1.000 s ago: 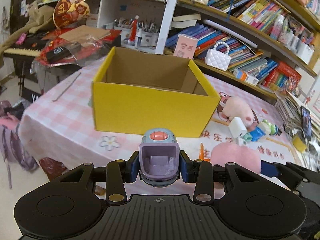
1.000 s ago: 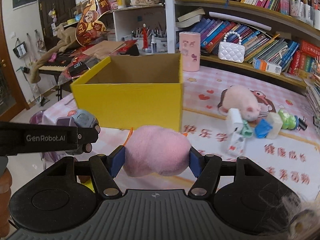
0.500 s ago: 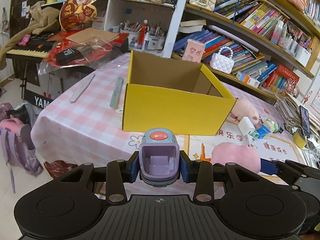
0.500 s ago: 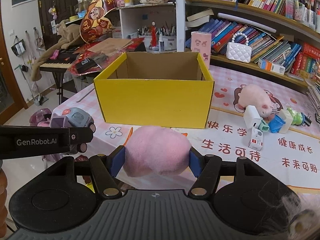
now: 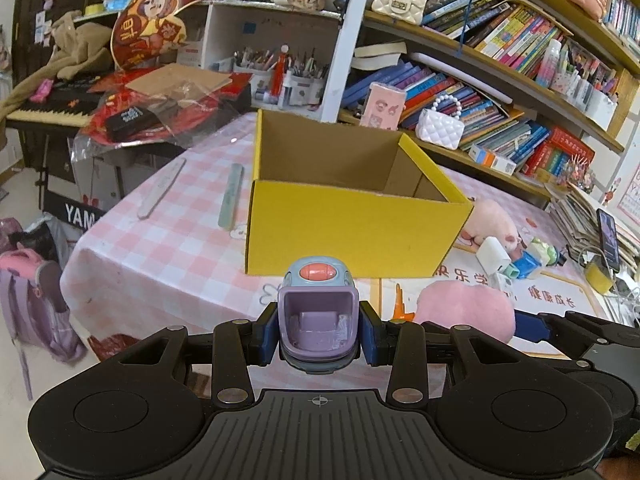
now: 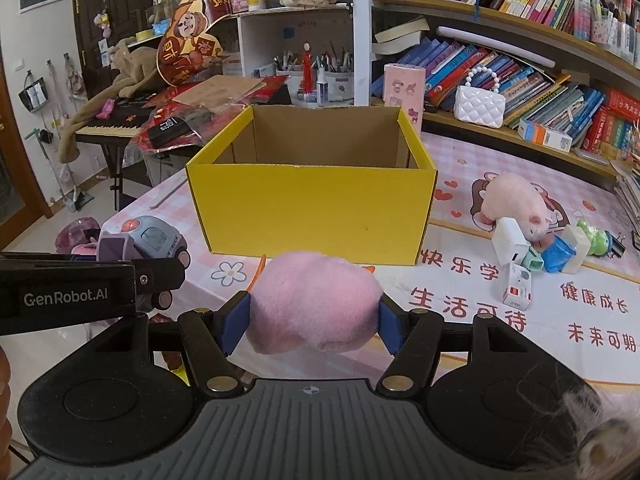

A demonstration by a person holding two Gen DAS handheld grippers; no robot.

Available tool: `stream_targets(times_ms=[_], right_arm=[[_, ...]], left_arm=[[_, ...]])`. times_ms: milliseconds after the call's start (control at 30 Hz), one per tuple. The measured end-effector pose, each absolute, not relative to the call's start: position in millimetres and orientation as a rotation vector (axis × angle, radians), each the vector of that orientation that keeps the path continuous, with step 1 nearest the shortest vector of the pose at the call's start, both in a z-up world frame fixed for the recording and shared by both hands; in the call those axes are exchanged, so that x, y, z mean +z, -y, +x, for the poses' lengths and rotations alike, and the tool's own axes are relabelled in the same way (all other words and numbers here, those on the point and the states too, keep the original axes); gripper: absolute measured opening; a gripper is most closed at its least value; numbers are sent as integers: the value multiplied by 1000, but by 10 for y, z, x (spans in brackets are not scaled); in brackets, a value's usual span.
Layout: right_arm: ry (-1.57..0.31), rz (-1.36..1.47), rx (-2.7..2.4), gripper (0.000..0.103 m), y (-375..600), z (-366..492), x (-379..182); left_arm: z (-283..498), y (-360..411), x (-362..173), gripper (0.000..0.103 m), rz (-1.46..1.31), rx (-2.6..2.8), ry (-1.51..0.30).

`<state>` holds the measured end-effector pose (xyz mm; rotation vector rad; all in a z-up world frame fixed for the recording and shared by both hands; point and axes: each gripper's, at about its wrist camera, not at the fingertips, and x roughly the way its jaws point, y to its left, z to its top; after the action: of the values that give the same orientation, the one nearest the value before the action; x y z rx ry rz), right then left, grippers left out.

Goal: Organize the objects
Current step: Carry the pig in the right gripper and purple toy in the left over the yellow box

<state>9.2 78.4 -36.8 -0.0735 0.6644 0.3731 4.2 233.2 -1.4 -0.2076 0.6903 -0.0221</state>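
My left gripper is shut on a purple and blue toy truck, held near the table's front edge; the truck also shows in the right wrist view. My right gripper is shut on a pink plush toy, also visible in the left wrist view. An open yellow cardboard box stands ahead on the pink checked table; in the right wrist view the box is straight ahead, and what shows of its inside looks empty.
To the right of the box lie a pink plush pig, small white and blue boxes and a green toy. Two long flat strips lie left of the box. Bookshelves stand behind; a keyboard piano sits at left.
Both grippers have pulled back from the box and risen a little, each still holding its toy. The box looks smaller and farther, and more of the table shows.
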Motion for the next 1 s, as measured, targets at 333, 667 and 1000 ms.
stream_targets(times_ms=[333,667,1000], right_arm=[[-638,2,382,63,-789,433,-91],[-510,-50,435,63,-892,1424,226],[-638,-218,488,63,-1069,2538,-99]], left_arm=[[367,-2344,278,38,-252,-49,-628],[1279,-2312,550,38,-232,13,-545],[2277,-2353,192,39,-303,103,-695]])
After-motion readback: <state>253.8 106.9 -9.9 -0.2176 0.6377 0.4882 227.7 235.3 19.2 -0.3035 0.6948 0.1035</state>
